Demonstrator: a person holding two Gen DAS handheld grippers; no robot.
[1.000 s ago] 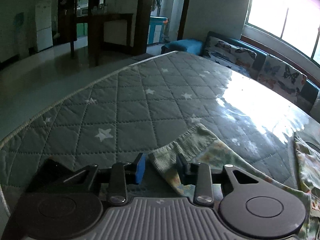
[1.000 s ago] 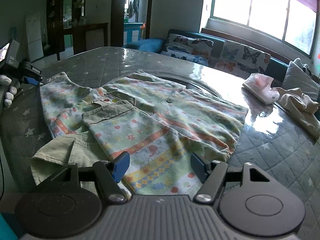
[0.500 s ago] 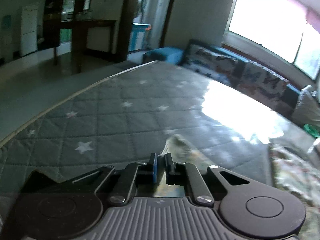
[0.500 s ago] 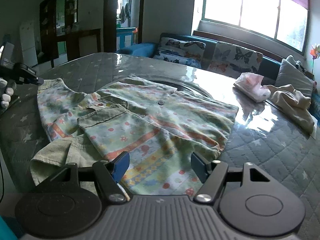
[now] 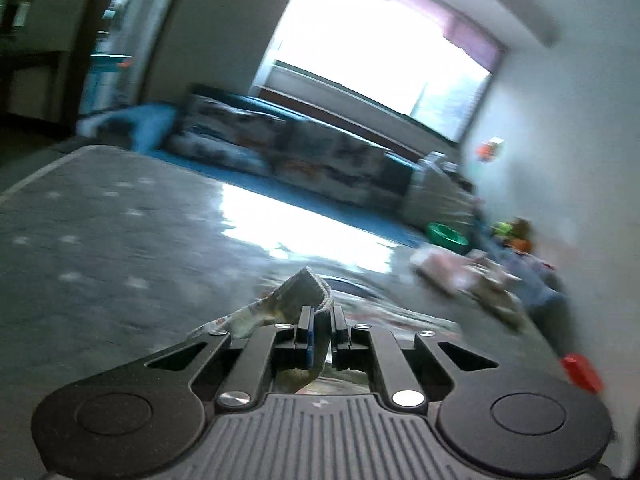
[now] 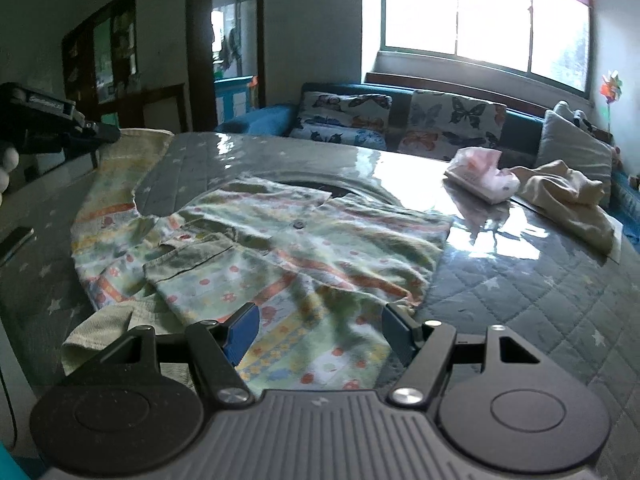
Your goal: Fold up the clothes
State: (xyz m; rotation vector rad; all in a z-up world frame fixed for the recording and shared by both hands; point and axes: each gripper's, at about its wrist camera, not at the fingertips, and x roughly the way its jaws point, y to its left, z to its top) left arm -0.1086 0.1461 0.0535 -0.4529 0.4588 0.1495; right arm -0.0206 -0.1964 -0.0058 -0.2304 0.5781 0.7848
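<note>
A small patterned shirt [image 6: 288, 248] with pale green ribbed cuffs lies spread on the grey quilted star-print table [image 6: 520, 280]. My left gripper [image 5: 321, 326] is shut on the cuff of one sleeve [image 5: 300, 296] and holds it up off the table. In the right wrist view that gripper [image 6: 96, 134] is at the far left with the lifted sleeve [image 6: 116, 184] hanging down from it. My right gripper [image 6: 320, 330] hovers open over the shirt's near hem, nothing between its fingers. The other green cuff [image 6: 100, 332] lies just left of it.
A pink garment [image 6: 482, 178] and a beige garment [image 6: 568, 204] lie at the table's far right. A sofa with butterfly cushions [image 6: 400, 120] runs behind the table under the window. A dark flat object [image 6: 16, 240] rests at the left edge.
My left gripper closed on the sleeve cuff, then lifted it and swung right, pulling the sleeve up off the table. The right gripper stayed open and barely shifted.
</note>
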